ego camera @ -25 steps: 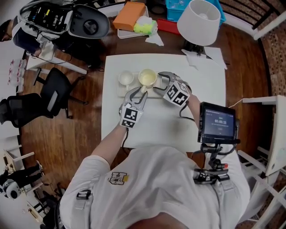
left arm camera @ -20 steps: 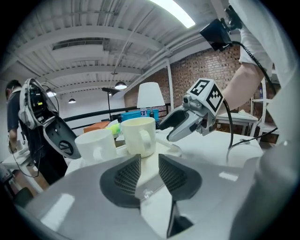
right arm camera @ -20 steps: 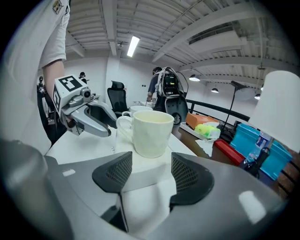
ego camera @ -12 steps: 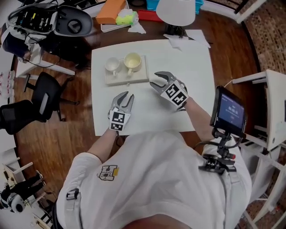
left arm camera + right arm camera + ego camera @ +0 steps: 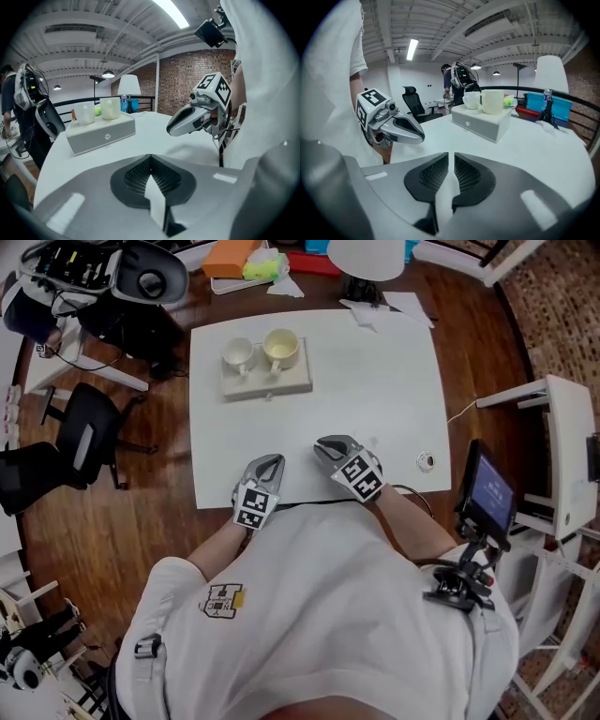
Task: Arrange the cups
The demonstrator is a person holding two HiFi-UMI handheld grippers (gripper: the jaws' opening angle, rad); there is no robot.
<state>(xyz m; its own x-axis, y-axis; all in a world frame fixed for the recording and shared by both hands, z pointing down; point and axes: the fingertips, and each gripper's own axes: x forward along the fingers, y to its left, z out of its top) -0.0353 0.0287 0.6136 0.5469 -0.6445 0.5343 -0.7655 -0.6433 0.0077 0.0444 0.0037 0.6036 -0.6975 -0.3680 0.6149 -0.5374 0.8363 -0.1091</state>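
Cups (image 5: 279,347) on box (image 5: 267,383), upper left of table (image 5: 375,381), left gripper (image 5: 270,462) lower centre, jaws pressed together, right gripper (image 5: 330,447) beside it, empty jaws just closing to a slit

lamp (image 5: 367,257) + orange thing (image 5: 232,257) get chopped by the top edge in head view, small round thing (image 5: 427,461) on the table (image 5: 375,381) is too tiny to ID, & white shirt (image 5: 267,93) blocks the left gripper view's right side
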